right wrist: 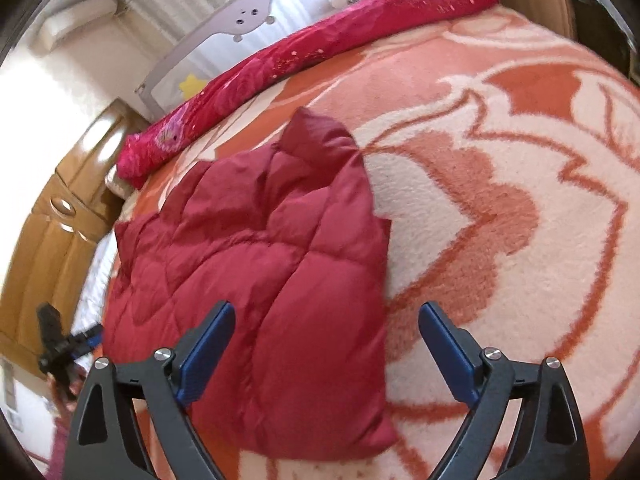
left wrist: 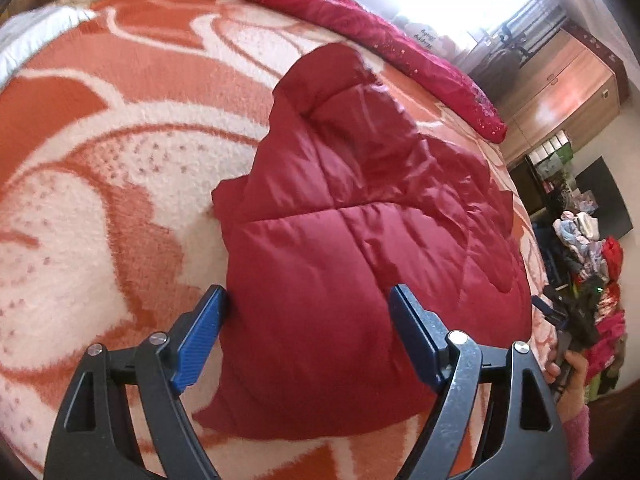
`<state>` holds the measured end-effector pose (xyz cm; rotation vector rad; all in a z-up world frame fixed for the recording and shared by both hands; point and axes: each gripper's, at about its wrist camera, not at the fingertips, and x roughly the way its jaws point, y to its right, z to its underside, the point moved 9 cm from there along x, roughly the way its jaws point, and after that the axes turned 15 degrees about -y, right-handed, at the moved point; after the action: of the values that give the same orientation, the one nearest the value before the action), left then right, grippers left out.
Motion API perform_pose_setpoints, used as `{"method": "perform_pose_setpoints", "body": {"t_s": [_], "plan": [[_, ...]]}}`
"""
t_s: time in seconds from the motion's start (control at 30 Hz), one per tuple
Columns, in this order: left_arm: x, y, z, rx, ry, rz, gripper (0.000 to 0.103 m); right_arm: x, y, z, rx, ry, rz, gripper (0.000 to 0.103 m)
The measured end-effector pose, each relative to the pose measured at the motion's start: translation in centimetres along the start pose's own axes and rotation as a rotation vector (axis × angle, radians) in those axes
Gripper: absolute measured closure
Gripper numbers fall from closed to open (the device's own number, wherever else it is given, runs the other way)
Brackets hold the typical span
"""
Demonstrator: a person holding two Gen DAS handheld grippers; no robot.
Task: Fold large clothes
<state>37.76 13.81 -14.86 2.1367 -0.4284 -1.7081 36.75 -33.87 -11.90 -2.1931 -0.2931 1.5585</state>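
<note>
Left wrist view, red quilted jacket (left wrist: 360,240) beneath spread left tongs (left wrist: 308,300), unheld

My left claw (left wrist: 308,300) and right claw (right wrist: 326,316) both gape wide, angled downward, gripping nothing; a hand (left wrist: 570,372) holds the right one.

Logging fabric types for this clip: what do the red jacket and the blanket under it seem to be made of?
Jacket: looks like smooth, slightly glossy synthetic shell, nylon or polyester, with padded filling; it shows a soft sheen, fine wrinkles and puffy stitched quilting.
Blanket: looks like thick fleece or plush, matte; its surface is fuzzy and the orange and cream pattern has soft, fibrous edges.
</note>
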Motion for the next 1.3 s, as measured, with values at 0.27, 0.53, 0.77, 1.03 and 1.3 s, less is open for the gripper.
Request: {"method": "perform_pose_setpoints", "body": {"t_s": [0.27,0.53,0.77,1.03,1.3], "plan": [[2.6,-0.9,-1.5,-0.036,-0.065,0.089,0.018,4.0,2.9,-2.6,0.106,-0.095,-0.157,0.008],[4.4,0.4,-2.2,-0.021,-0.102,0.15,0.012,7.5,1.9,-2.7,0.08,-0.188,-0.271,0.007],[5.3,1.1,-2.5,0.016,-0.109,0.141,0.009,8.9,1.3,-2.7,0.066,-0.231,-0.293,0.009],[3.7,2.6,-1.9,0.079,-0.063,0.14,0.043,8.9,-1.2,-2.4,0.043,-0.266,-0.348,0.061],[-0.1,3.8,-0.9,0.118,-0.02,0.165,0.061,5.7,-2.8,-1.6,0.037,-0.218,-0.396,0.071]]}}
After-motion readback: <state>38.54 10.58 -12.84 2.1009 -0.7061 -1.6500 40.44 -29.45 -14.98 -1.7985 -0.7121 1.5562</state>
